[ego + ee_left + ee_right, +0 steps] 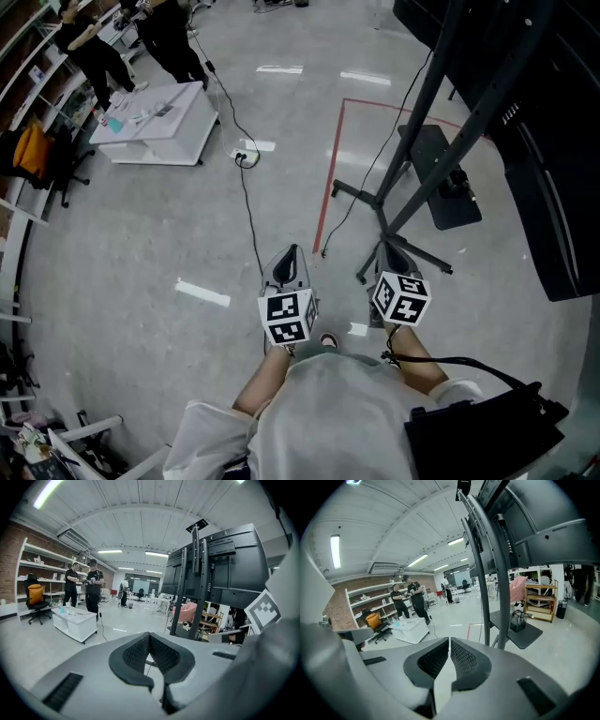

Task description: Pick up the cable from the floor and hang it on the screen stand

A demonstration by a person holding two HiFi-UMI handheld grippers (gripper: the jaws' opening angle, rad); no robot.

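Plainly, I've barely begun: my left gripper (150, 638) and right gripper (449, 643) have jaws together and empty, the cable (251, 220) lies on the floor, not yet hung on the screen stand (386, 217).

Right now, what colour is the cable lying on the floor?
The cable is black; the head view shows it best.

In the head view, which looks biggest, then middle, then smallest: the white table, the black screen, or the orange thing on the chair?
1. Black screen
2. White table
3. Orange thing
The screen is nearer the camera, so part of its lead may be nearness.
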